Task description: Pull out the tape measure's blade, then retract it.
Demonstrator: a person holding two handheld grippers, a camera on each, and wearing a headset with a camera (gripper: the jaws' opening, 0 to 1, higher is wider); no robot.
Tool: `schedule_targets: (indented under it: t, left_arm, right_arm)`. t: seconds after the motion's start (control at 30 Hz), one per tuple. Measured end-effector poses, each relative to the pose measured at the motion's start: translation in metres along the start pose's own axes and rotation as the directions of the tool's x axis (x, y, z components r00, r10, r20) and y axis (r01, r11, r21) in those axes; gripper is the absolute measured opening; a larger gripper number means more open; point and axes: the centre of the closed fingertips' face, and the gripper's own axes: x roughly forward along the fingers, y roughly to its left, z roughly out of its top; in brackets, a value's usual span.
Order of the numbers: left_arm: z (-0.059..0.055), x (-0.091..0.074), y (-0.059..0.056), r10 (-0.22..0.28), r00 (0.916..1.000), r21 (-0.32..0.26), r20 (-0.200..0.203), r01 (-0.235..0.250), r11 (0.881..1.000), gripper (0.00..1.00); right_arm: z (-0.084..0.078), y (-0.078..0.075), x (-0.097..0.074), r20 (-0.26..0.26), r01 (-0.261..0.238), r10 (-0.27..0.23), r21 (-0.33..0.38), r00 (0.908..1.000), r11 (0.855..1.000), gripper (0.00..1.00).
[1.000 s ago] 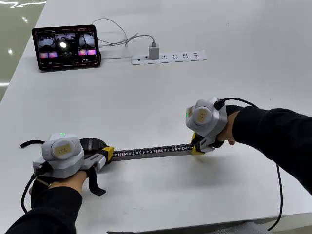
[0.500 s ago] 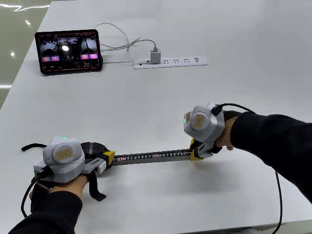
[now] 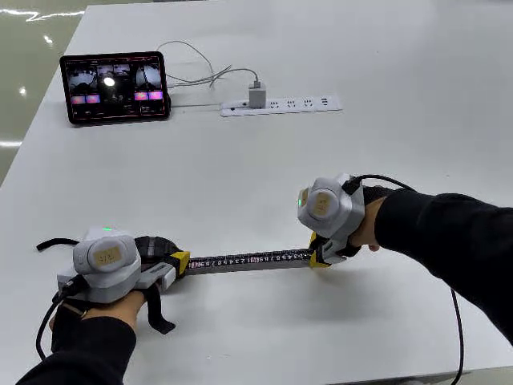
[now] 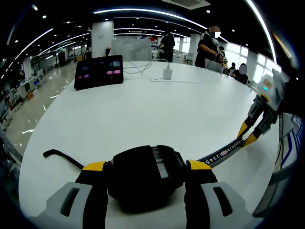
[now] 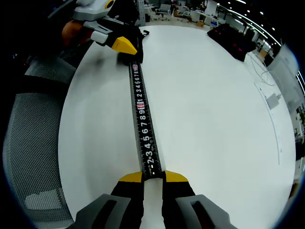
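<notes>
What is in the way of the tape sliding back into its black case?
Nothing visible. The blade lies over bare table, straight from the right tongs to the case in the left tongs.

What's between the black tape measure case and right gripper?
The dark numbered blade, stretched along the white table; seen in head and right gripper views.

Table (image 3: 337, 56): big, white and smooth.
Floor (image 3: 28, 56): pale and shiny, with bright spots of light on it.
Lights (image 4: 143, 10): long bright strips across a dark ceiling.
Windows (image 4: 234, 51): bright, far off.
Chair (image 5: 33, 143): grey mesh, beside the table.
</notes>
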Motion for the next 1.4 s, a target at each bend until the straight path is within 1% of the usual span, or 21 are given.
schedule_targets:
  t: [0.1, 0.77, 0.97, 1.4]
  left_arm:
    - [0.0, 0.0, 0.0, 0.0, 1.0, 0.0, -0.001, 0.0, 1.0, 0.6]
    - [0.0, 0.0, -0.001, -0.001, 1.0, 0.001, -0.004, 0.001, 1.0, 0.6]
    - [0.0, -0.002, -0.002, -0.001, 1.0, 0.001, -0.004, 0.001, 1.0, 0.6]
    - [0.0, -0.003, -0.003, -0.001, 1.0, -0.001, -0.005, 0.001, 1.0, 0.6]
  right_arm:
    - [0.001, -0.001, 0.0, 0.012, -0.008, 0.007, 0.02, 0.9999, 1.0, 0.09]
    - [0.01, 0.002, 0.003, 0.02, -0.008, 0.007, 0.016, 0.9998, 1.0, 0.09]
    - [0.012, 0.003, 0.005, 0.015, -0.005, 0.005, 0.009, 0.9999, 1.0, 0.09]
    - [0.017, 0.003, 0.006, 0.024, -0.01, 0.01, 0.021, 0.9997, 1.0, 0.09]
